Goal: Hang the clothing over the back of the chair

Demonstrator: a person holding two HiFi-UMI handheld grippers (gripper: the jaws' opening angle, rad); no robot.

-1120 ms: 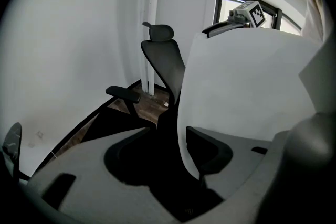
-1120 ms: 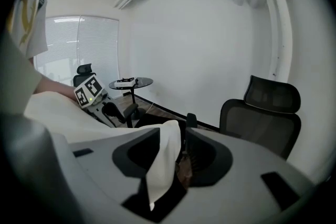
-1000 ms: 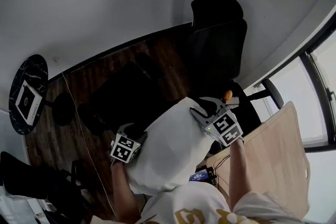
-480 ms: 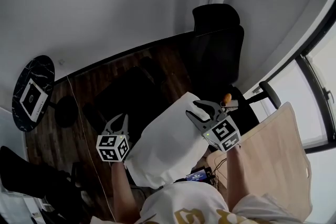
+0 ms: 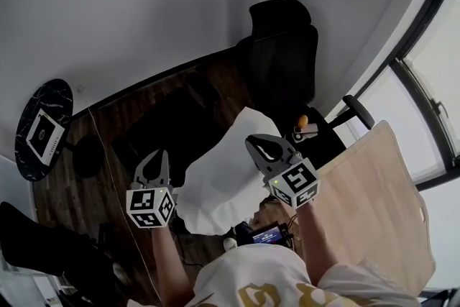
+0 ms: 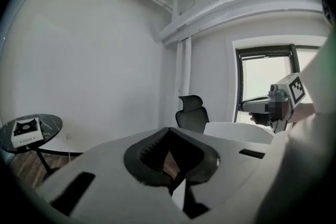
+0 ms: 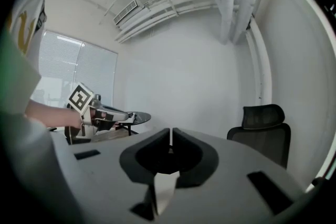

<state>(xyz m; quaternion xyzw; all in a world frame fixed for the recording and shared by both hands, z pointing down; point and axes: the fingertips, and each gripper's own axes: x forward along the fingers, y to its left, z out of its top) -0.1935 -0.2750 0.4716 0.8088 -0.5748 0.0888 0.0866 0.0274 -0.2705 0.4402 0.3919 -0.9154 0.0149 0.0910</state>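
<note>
White clothing (image 5: 219, 180) hangs spread between my two grippers, above the dark floor. My right gripper (image 5: 253, 144) rests on its upper right part. Its jaws have just been closing and now stand shut on the cloth, a strip of which shows under them in the right gripper view (image 7: 164, 191). My left gripper (image 5: 159, 154) is to the left of the cloth's edge, raised and shut, with no cloth seen between its tips. The black office chair (image 5: 277, 57) stands beyond the clothing against the wall, and its back (image 6: 191, 113) (image 7: 262, 128) faces both grippers.
A round marble side table (image 5: 43, 129) carrying a white box stands at far left. A light wooden desk top (image 5: 374, 205) lies to the right, by the window. A small lit device (image 5: 264, 234) sits below the cloth. A thin cable (image 5: 115, 176) crosses the floor.
Both grippers rose and moved toward the chair, and the clothing lifted with them. The left gripper left the cloth's edge and shut. The right jaws went from open to shut.
</note>
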